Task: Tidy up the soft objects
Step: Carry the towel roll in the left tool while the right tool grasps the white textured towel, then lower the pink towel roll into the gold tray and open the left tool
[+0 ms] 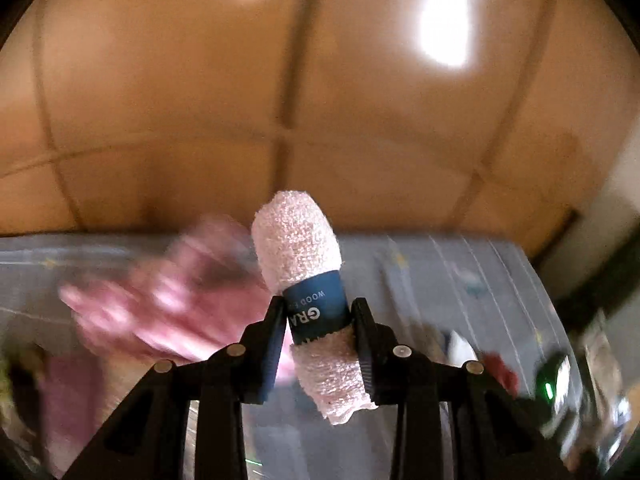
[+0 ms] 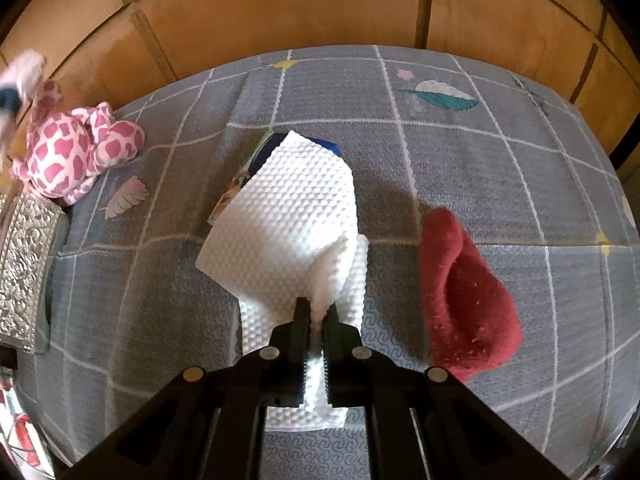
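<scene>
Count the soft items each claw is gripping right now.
2. The left claw grips a pink rolled towel by its blue band; the right claw pinches a white dimpled cloth.

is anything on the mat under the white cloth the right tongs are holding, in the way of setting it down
Yes. The right tongs hold the white cloth above a blue printed packet lying on the grey mat, partly hidden beneath it. The red sock lies clear to the right.

Sock right of cloth

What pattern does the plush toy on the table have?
The plush toy is pale pink with darker pink giraffe-like patches; the right wrist view shows it best.
</scene>
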The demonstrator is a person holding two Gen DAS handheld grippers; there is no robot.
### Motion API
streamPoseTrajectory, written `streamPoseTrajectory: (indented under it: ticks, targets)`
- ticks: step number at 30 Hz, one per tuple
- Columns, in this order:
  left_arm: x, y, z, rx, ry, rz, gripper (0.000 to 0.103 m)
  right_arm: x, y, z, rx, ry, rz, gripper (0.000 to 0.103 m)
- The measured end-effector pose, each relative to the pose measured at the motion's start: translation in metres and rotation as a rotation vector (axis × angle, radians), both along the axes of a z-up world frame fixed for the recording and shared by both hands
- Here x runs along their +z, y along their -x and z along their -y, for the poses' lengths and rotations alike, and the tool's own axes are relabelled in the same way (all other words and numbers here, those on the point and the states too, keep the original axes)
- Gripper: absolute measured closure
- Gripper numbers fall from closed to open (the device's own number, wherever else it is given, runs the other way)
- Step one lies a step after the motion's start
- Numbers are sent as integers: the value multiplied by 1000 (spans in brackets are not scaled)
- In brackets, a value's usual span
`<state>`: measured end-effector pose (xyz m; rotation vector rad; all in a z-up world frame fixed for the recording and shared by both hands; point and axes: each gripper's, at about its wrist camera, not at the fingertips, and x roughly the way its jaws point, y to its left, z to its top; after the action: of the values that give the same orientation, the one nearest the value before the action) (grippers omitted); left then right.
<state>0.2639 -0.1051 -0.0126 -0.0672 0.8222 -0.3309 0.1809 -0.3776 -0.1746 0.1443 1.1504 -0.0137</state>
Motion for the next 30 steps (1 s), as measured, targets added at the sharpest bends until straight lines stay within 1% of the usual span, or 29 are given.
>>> streamPoseTrajectory:
  ticks: [3,4,5,7,8,9,13,15,18,21,24,25,29,30]
  targets:
    - [17,-22,-46,107,-4,34,70,-1,-2,-3,13,22,4,98]
    - [21,-27,-68,153,-3,39,70,-1,-2,-4,16,29,6,98]
    - [22,-30,-83,186,-2,41,70,-1,-3,-5,19,33,7,98]
    - [24,-32,-121,267,-26,51,70,-1,-3,-6,26,45,9,98]
    - [22,-31,-143,307,-39,50,70,-1,-3,-7,30,52,11,98]
    - [20,-29,-156,329,-44,46,70,-1,-2,-7,35,60,13,99]
    - [2,0,-222,438,-72,23,70,-1,0,-12,50,95,22,98]
    - [-11,20,-254,491,-71,0,70,-1,2,-13,54,108,25,98]
    - [-27,51,-287,551,-56,-27,70,0,3,-13,52,110,26,98]
    - [-44,85,-312,593,-58,-46,70,-1,3,-14,50,115,29,98]
    - [-63,122,-329,619,-46,-74,70,-2,5,-19,55,142,38,98]
    - [-67,129,-333,626,-47,-79,69,-2,6,-20,55,154,43,98]
    - [-83,166,-328,618,-52,-77,69,-2,8,-23,51,173,53,98]
    - [-85,172,-327,614,-57,-74,68,-2,8,-23,46,173,55,98]
